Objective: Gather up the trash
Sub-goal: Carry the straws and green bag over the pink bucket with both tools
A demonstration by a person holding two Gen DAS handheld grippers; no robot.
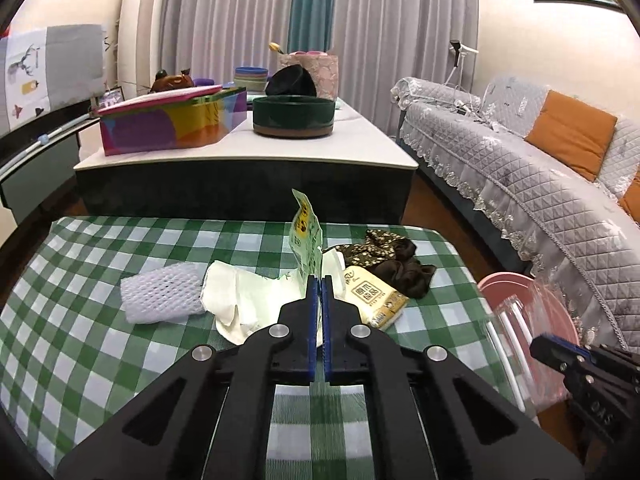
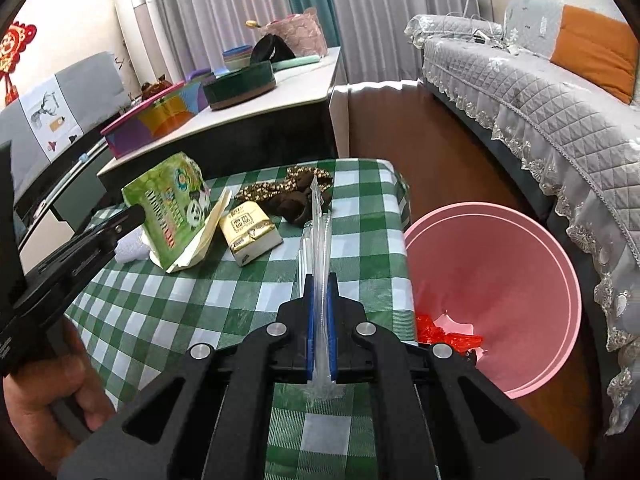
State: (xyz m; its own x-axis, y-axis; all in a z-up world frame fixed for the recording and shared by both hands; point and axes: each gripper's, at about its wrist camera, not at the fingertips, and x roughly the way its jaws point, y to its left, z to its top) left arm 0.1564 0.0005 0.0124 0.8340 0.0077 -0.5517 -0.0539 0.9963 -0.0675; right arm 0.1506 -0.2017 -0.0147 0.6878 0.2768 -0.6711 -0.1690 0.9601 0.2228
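gripping a green panda-print wrapper (image 1: 306, 236) edge-on, the left gripper (image 1: 319, 280) — right gripper (image 2: 320, 280) clamped on clear plastic packaging (image 2: 318, 236), pink bin (image 2: 532, 264) just to its right.

Even indoor light, fisheye-bent edges

Black left gripper (image 1: 320, 280) with blue pads, silver screws
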